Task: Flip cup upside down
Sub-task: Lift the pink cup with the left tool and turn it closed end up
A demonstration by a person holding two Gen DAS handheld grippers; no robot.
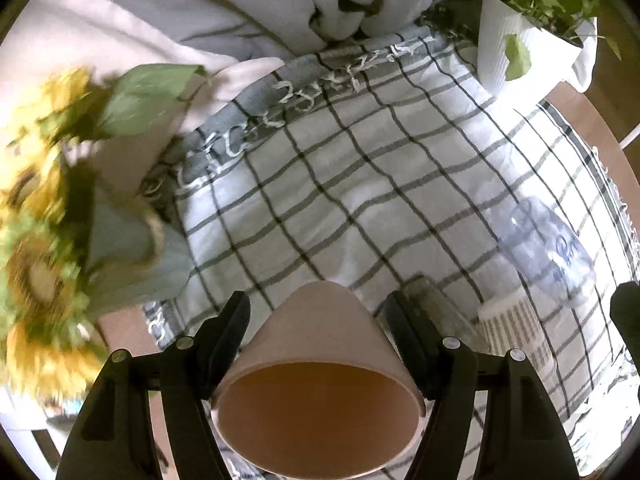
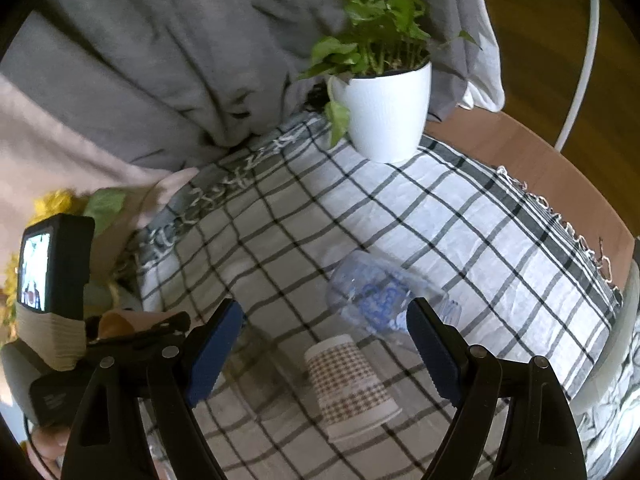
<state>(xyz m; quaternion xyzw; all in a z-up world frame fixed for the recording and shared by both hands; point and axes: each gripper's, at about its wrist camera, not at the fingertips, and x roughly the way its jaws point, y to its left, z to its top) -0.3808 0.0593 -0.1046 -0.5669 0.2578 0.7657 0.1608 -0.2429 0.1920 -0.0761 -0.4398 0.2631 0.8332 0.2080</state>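
At the far left of the left wrist view, a bunch of sunflowers [image 1: 36, 248] is blurred beyond detail. Near centre, the left hand-held gripper [image 1: 318, 312] grips a pink cup [image 1: 320, 368] across its side walls, one pad on each flank. The cup is held above the checked cloth [image 1: 340, 184] that covers the table [image 1: 592, 128]. Its long axis runs along the fingers: the open mouth faces back toward the camera and the narrower base points away and down toward the cloth. So the cup lies roughly on its side, neither upright nor inverted, and the flip seems to be partway through; a further roll of the wrist should bring the mouth down.

To the right, a paper cup with a houndstooth pattern [image 2: 352, 388] stands mouth-down on the cloth, between the jaws of the right hand-held gripper [image 2: 326, 324], which are spread wide and hold nothing. Just beyond it lies a clear plastic bottle [image 2: 372, 296] on its side, its cap end hard to make out. A white plant pot [image 2: 384, 112] stands at the far right edge of the cloth.

From the right wrist view, the pink cup is mostly hidden behind the left device, and its lower rim is cut off in the left view.
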